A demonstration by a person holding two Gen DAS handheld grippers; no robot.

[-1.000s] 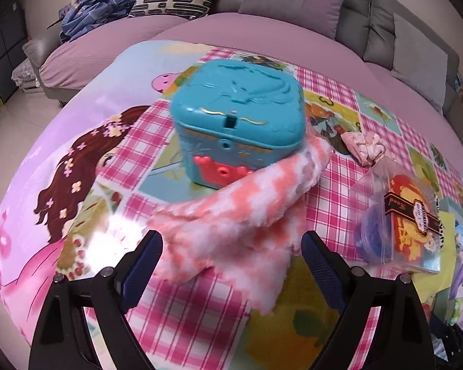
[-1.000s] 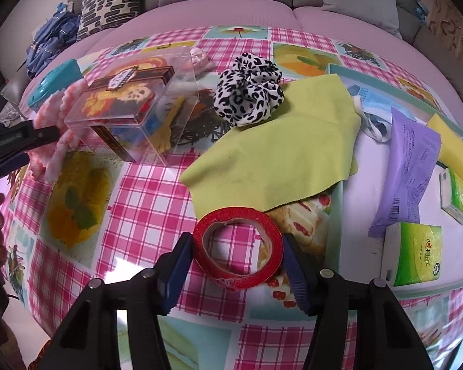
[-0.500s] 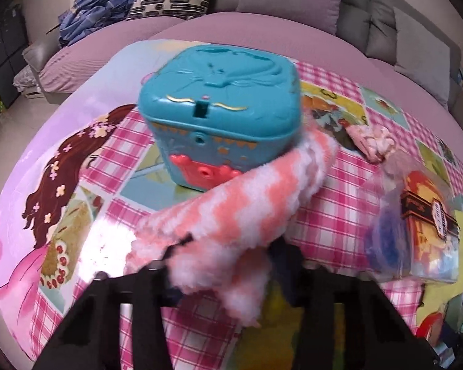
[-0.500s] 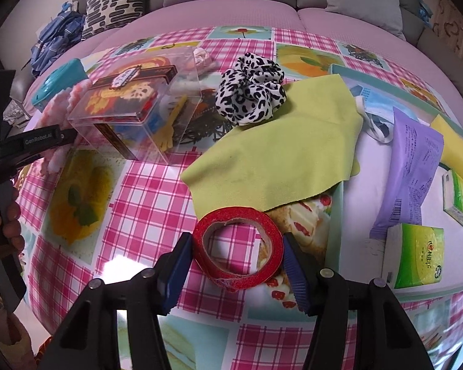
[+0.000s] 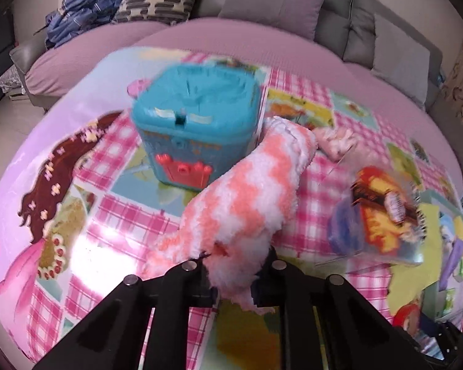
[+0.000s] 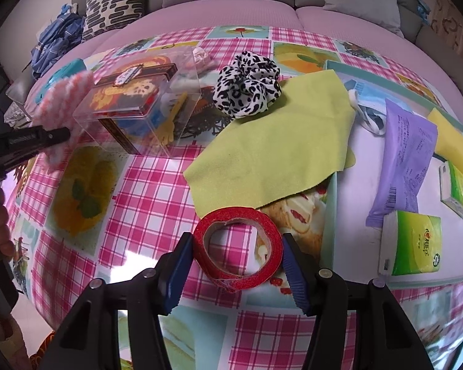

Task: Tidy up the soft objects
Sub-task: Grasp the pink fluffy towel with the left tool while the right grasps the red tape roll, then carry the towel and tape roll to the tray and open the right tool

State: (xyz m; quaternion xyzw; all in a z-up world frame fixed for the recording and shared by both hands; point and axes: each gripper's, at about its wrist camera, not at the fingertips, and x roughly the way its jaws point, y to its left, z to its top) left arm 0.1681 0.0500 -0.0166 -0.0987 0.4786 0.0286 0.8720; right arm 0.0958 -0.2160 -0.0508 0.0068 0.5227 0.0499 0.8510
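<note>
Both grippers tilt downward: left gripper pinches fluffy cloth.

Black plastic left gripper with round silver screws on top. Black right gripper with ridged blue pads on both fingers. Small pale lettering along one black finger.
</note>
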